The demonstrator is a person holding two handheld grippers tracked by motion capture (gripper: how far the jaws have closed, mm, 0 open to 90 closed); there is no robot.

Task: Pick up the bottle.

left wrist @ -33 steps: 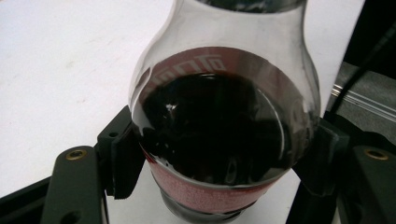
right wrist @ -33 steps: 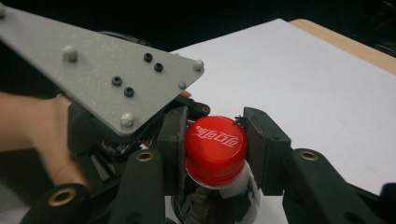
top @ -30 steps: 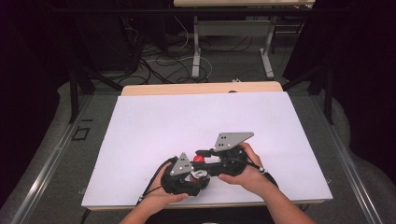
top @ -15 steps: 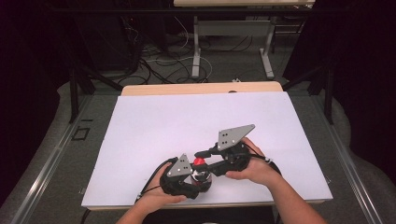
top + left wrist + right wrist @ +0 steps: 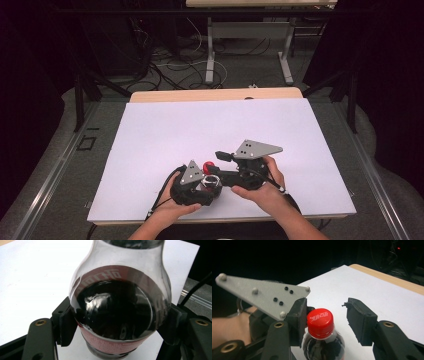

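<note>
A white sheet (image 5: 200, 130) covers the light wooden table (image 5: 215, 94), and it is bare apart from the work near its front edge. Behind the table the room is dark, with black cables (image 5: 165, 65) on the grey floor and the metal legs of a second table (image 5: 210, 55).

A small clear plastic bottle (image 5: 120, 312) with a red screw cap (image 5: 320, 320) stands near the front edge of the sheet, and it is full of dark cola almost up to the neck.

The left gripper (image 5: 200, 192) is clamped on the body of the bottle, one pad on each side. The right gripper (image 5: 327, 320) has just been opening; the cap stands between its jaws, and the far pad (image 5: 359, 320) is clearly apart from it.
</note>
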